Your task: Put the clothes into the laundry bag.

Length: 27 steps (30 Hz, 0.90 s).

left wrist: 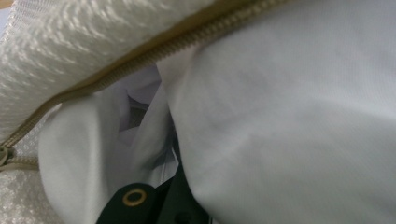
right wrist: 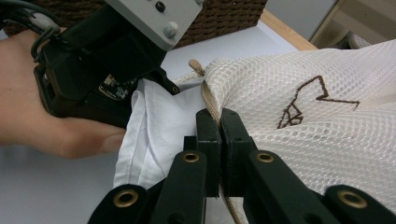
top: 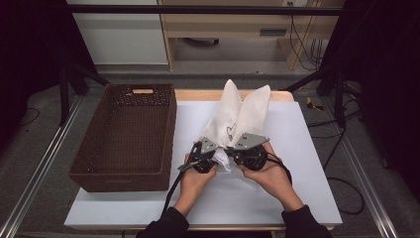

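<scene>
Right gripper [right wrist: 219, 140] fingers pinch mesh bag [right wrist: 299, 107] — left gripper [top: 202, 157] clamps white cloth [right wrist: 154, 135]

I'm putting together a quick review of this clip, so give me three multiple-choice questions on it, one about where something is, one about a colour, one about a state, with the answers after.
1. Where does the wicker basket stand relative to the mesh bag?
A. To its left in the high view
B. To its right in the high view
C. On top of it

2. What colour is the drawing on the mesh bag?
A. Green
B. Brown
C. Blue

3. What is the right gripper doing?
A. Standing open above the table
B. Lying inside the basket
C. Shut on the bag's zipper edge

Answers:
1 A, the basket sits left of the bag on the table.
2 B, the right gripper view shows brown lines on the mesh.
3 C, its jaws are closed with the zipper edge between them.
</scene>
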Each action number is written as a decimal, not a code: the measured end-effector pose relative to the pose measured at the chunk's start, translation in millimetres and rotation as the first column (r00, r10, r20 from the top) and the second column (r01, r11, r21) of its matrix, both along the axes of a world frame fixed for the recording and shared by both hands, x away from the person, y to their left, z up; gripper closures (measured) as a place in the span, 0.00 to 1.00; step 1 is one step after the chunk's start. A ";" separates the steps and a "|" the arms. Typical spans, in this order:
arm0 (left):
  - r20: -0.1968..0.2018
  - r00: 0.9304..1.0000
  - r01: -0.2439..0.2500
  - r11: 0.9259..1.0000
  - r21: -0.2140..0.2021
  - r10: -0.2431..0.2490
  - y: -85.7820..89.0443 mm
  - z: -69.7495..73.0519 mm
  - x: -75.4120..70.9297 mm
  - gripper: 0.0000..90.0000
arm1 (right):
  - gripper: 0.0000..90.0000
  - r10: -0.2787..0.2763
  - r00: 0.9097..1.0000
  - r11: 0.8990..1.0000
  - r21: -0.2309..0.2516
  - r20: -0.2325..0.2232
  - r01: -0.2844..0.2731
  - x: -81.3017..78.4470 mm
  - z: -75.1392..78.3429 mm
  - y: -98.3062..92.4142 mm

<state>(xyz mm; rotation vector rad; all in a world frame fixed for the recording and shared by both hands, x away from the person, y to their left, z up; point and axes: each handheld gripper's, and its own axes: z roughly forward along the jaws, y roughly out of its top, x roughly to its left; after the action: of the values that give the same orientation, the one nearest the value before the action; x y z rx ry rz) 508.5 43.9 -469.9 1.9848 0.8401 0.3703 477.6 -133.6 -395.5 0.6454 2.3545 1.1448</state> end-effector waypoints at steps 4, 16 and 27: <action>0.004 1.000 -0.017 1.000 -0.011 0.017 -0.3 -0.4 2.9 1.00 | 0.98 -0.004 1.000 1.000 0.004 -0.002 0.004 -1.6 -2.2 -0.2; 0.027 0.998 -0.061 0.998 -0.011 0.061 -4.5 -4.2 10.0 1.00 | 0.98 -0.045 0.999 0.999 0.009 -0.024 0.046 0.0 -22.3 -8.1; 0.060 0.987 -0.149 0.988 -0.046 0.152 -3.0 -10.9 20.0 1.00 | 0.98 -0.021 0.999 1.000 0.007 -0.030 0.021 -6.3 -29.2 -2.9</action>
<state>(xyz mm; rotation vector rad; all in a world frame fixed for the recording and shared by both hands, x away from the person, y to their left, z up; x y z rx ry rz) 528.5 41.0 -480.8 1.8667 0.9524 0.4967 471.2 -136.5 -424.7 0.6924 2.3640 1.1424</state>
